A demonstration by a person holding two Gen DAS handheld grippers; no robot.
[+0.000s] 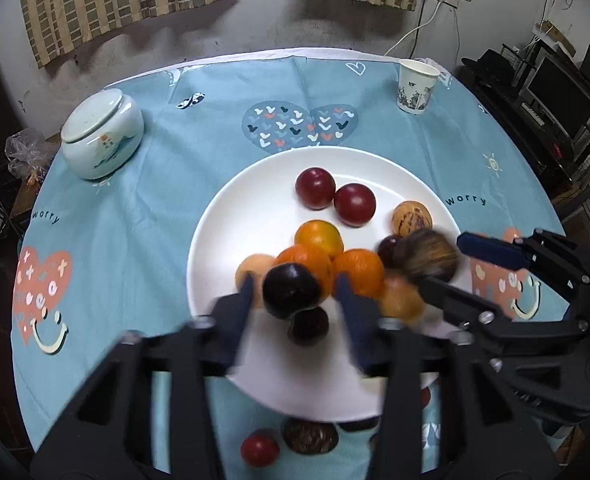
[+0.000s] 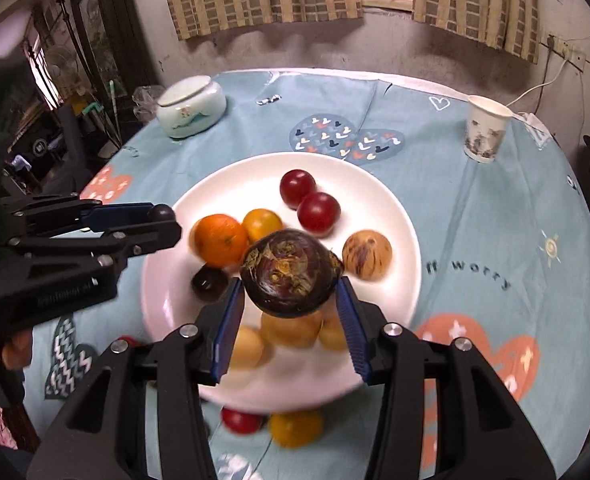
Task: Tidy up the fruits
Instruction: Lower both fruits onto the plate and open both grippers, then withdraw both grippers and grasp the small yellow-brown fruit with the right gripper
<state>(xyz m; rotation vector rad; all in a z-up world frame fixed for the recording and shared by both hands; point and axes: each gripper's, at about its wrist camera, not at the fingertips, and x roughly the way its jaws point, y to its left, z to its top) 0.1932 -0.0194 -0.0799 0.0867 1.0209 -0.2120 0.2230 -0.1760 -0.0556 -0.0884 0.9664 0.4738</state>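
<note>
On your far left the lidded ceramic jar sits shut on the blue tablecloth, so its contents cannot be seen. Moving right, the white plate holds most of the fruit: two red plums touch each other toward the back, a yellow-orange tomato lies just in front of them, two oranges sit side by side nearer you, pale apricots crowd the near part, and a striped pepino melon rests toward the right rim. Your left gripper hangs over the plate's near side with its blue pads spread; a dark plum shows between them with a gap on either side, touched by neither pad, blurred above another dark fruit. Your right gripper is likewise parted, and a brown water chestnut sits between its fingers, clear of both; its flattened body lies wide across the jaws, tufted crown turned toward the camera. Off the plate's near edge a red plum and another water chestnut lie on the cloth. At far right a paper cup stands upright; you cannot see inside it.
</note>
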